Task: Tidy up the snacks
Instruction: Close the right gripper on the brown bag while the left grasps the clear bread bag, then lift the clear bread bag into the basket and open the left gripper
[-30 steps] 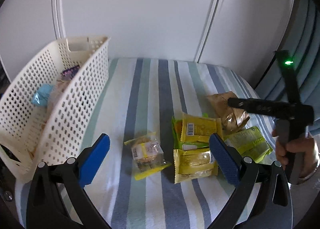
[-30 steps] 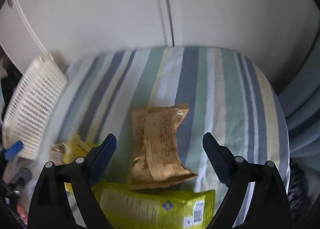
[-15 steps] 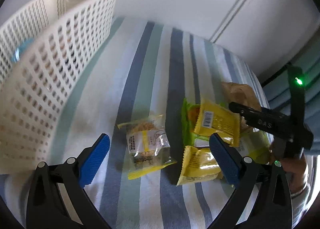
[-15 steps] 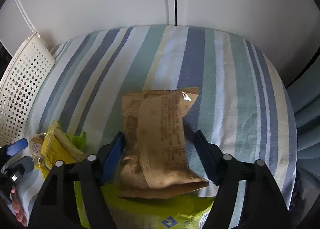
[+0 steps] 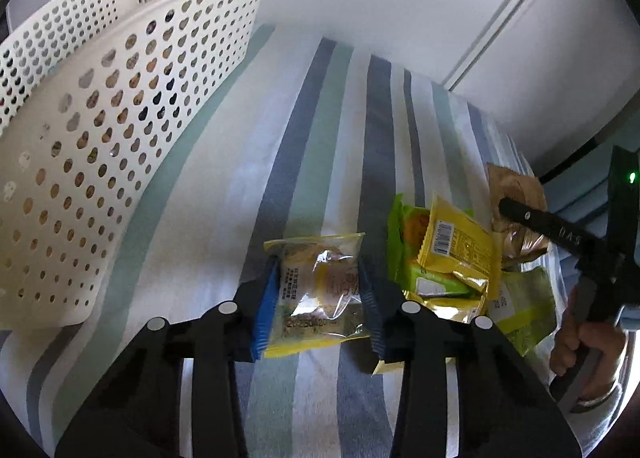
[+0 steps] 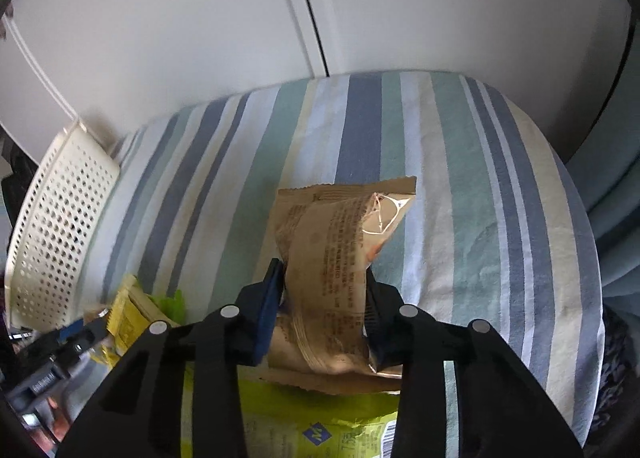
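Observation:
My left gripper (image 5: 318, 298) is shut on a clear-and-yellow pastry packet (image 5: 320, 290) that lies on the striped cloth (image 5: 304, 162). A white perforated basket (image 5: 100, 106) stands to its left, with snacks dimly visible through the holes. In the right wrist view my right gripper (image 6: 325, 298) is shut on a brown paper snack bag (image 6: 340, 258), squeezed at its middle. Below the bag lies a lime-green packet (image 6: 304, 418). The brown bag (image 5: 516, 194) and the right gripper's body show at the right of the left wrist view.
A pile of yellow packets (image 5: 456, 242) and green packets (image 5: 524, 306) lies right of the left gripper. A hand (image 5: 580, 342) holds the right gripper's handle. White cabinet doors (image 6: 320, 10) stand behind the table. The cloth's far edge rounds off at the right, by blue curtains (image 6: 616, 186).
Both grippers have moved forward and shut: the left on the pastry packet, the right on the brown bag, which is now pinched and crumpled. The basket looms closer on the left.

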Tool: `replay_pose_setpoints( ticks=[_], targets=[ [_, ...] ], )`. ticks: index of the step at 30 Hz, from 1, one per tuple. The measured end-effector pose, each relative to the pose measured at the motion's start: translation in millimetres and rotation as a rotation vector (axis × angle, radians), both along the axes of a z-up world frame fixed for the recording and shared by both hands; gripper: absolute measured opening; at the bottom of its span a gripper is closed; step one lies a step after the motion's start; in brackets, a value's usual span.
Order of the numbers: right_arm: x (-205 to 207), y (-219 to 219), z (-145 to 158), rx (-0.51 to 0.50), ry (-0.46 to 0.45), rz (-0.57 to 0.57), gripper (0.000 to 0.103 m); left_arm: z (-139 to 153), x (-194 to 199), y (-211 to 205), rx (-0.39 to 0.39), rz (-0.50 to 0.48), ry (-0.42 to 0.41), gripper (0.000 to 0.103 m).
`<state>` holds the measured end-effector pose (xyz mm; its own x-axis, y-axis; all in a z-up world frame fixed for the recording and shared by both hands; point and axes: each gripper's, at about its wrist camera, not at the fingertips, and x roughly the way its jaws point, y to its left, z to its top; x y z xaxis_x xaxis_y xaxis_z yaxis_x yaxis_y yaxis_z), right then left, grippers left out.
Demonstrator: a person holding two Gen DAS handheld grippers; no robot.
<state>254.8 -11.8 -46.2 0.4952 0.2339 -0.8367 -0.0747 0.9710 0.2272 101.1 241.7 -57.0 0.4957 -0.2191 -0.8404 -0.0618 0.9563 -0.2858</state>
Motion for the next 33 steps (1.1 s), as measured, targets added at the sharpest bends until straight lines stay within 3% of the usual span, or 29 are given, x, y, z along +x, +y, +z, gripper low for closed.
replay_pose_setpoints(
  ticks=[9, 17, 21, 30, 32, 33],
  targets=[
    [-14, -29, 20, 0.123, -0.048, -0.021, 0.035, 48, -23, 0, 0.037, -0.002, -0.131, 0.039],
    [-15, -34, 23, 0.158, -0.066, -0.022, 0.035, 106, -36, 30, 0.031, 0.051, -0.258, 0.039],
    [-13, -38, 20, 0.186, -0.053, -0.042, 0.035, 129, -42, 59, 0.071, 0.113, -0.309, 0.039],
    [-10, -41, 10, 0.175, -0.024, -0.068, 0.036, 123, -38, 126, 0.118, 0.273, -0.278, 0.039],
    [-9, -41, 9, 0.171, -0.019, -0.072, 0.044, 119, -38, 138, 0.109, 0.288, -0.261, 0.052],
    [-8, -39, 8, 0.165, -0.016, -0.074, 0.05, 117, -39, 141, 0.098, 0.297, -0.262, 0.081]
  ],
)
